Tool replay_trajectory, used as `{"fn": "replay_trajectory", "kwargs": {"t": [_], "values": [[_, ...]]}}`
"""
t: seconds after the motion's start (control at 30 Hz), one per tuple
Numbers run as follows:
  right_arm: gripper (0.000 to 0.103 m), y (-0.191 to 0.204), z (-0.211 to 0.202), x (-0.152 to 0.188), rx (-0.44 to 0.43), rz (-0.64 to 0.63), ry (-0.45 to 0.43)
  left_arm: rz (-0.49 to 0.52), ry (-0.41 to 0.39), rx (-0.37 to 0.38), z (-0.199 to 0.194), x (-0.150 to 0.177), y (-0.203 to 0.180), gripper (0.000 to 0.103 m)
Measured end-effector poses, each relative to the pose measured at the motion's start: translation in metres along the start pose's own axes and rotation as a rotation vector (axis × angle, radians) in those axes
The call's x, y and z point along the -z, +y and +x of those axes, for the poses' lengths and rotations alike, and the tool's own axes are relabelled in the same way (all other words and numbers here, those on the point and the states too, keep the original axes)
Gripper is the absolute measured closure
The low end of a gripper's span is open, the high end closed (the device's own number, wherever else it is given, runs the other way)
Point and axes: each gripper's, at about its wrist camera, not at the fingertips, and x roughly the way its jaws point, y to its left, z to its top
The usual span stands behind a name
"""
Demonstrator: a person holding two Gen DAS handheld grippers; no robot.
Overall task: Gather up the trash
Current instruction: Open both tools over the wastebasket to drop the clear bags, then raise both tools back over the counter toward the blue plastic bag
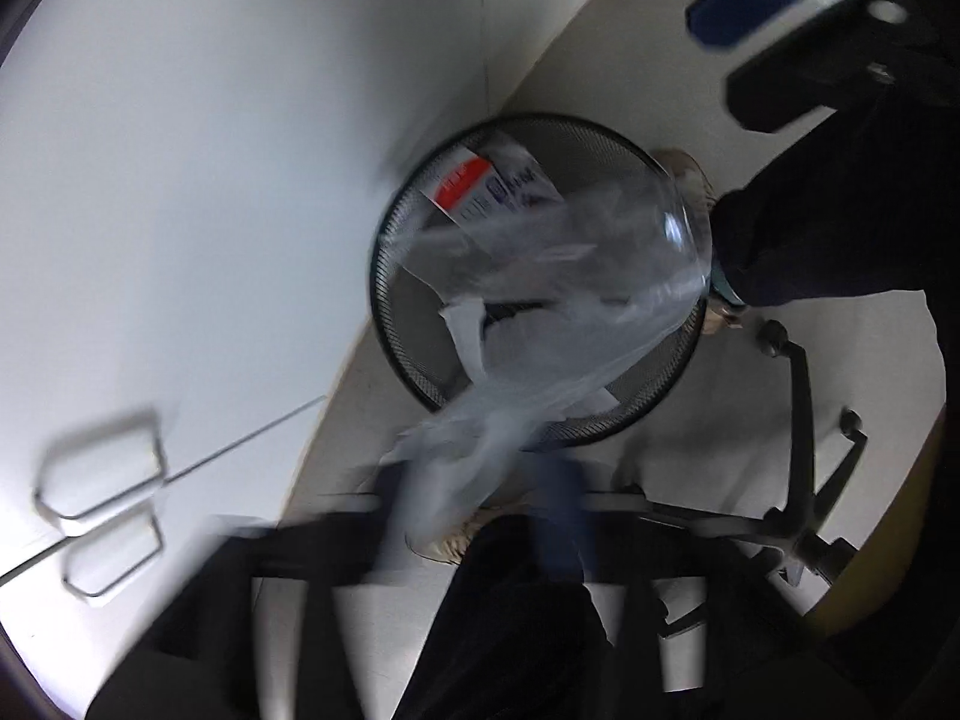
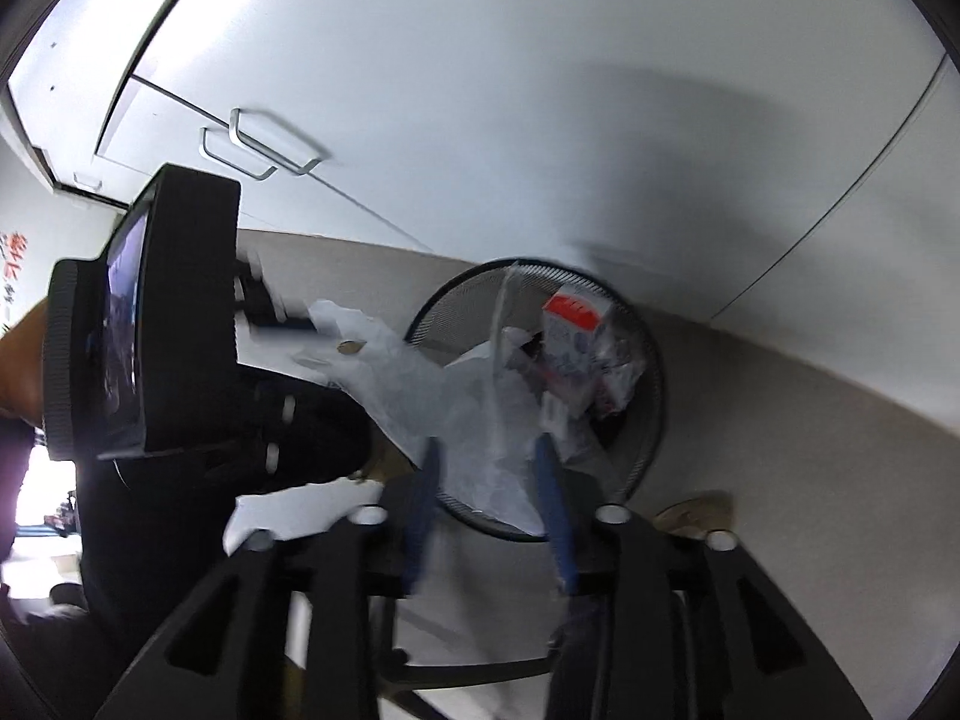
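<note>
Hanging over the mesh wastebasket [image 2: 651, 396], your clear plastic bag [image 2: 456, 414] sits between the spread fingers of the right hand-held gripper [image 2: 489, 468]; the left hand-held gripper [image 2: 282, 324] is too blurred to tell.

White cabinet [image 2: 480, 90], beige floor [image 2: 780, 420], office chair base [image 1: 804, 510].
</note>
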Motion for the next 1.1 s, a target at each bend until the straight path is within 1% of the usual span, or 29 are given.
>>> {"fn": "replay_trajectory", "kwargs": {"t": [0.03,0.07,0.1,0.13,0.17,0.2,0.27,0.3,0.33,0.43,0.57,0.63,0.77,0.83,0.9,1.0,1.1], "values": [[0.039,0.000,-0.006,0.000,0.011,-0.009,-0.011,0.007,-0.018,0.003,-0.007,0.003,0.000,0.008],[0.024,0.001,-0.011,0.001,0.026,-0.016,-0.024,0.028,-0.057,0.016,-0.017,0.005,-0.002,0.008],[0.023,0.003,-0.019,0.002,0.048,-0.031,-0.047,0.042,-0.086,0.020,-0.022,0.006,-0.005,0.003],[0.022,0.006,-0.027,0.003,0.061,-0.055,-0.064,0.049,-0.106,0.022,-0.029,0.008,-0.005,0.004],[0.017,0.009,-0.031,0.004,0.064,-0.070,-0.070,0.049,-0.099,0.040,-0.032,0.010,-0.005,0.004],[0.007,0.010,-0.037,0.005,0.067,-0.082,-0.077,0.043,-0.081,0.068,-0.036,0.012,-0.003,0.004],[0.006,0.013,-0.046,0.008,0.066,-0.102,-0.088,0.029,-0.084,0.083,-0.039,0.012,-0.004,0.004],[0.005,0.013,-0.049,0.009,0.060,-0.105,-0.096,0.024,-0.088,0.104,-0.042,0.015,-0.003,0.004],[0.003,0.013,-0.053,0.009,0.052,-0.104,-0.102,0.018,-0.095,0.112,-0.045,0.016,-0.002,0.004],[0.003,0.011,-0.061,0.011,0.056,-0.097,-0.106,-0.005,-0.122,0.137,-0.055,0.023,0.005,0.004],[0.003,0.012,-0.069,0.009,0.043,-0.084,-0.121,-0.036,-0.165,0.154,-0.071,0.033,0.017,0.004],[0.003,0.014,-0.072,0.009,0.045,-0.087,-0.133,-0.048,-0.199,0.168,-0.084,0.040,0.021,0.004],[0.003,0.031,-0.093,0.011,0.040,-0.097,-0.170,-0.070,-0.305,0.172,-0.129,0.063,0.027,0.004],[0.003,0.043,-0.111,0.013,0.036,-0.098,-0.211,-0.076,-0.364,0.171,-0.153,0.077,0.027,0.004],[0.003,0.057,-0.126,0.017,0.014,-0.102,-0.247,-0.086,-0.428,0.153,-0.184,0.093,0.026,0.004],[0.003,0.082,-0.154,0.025,0.003,-0.132,-0.317,-0.111,-0.482,0.104,-0.222,0.115,0.025,0.004],[0.003,0.102,-0.174,0.035,0.013,-0.159,-0.360,-0.106,-0.542,0.081,-0.259,0.138,0.020,0.004]]}}
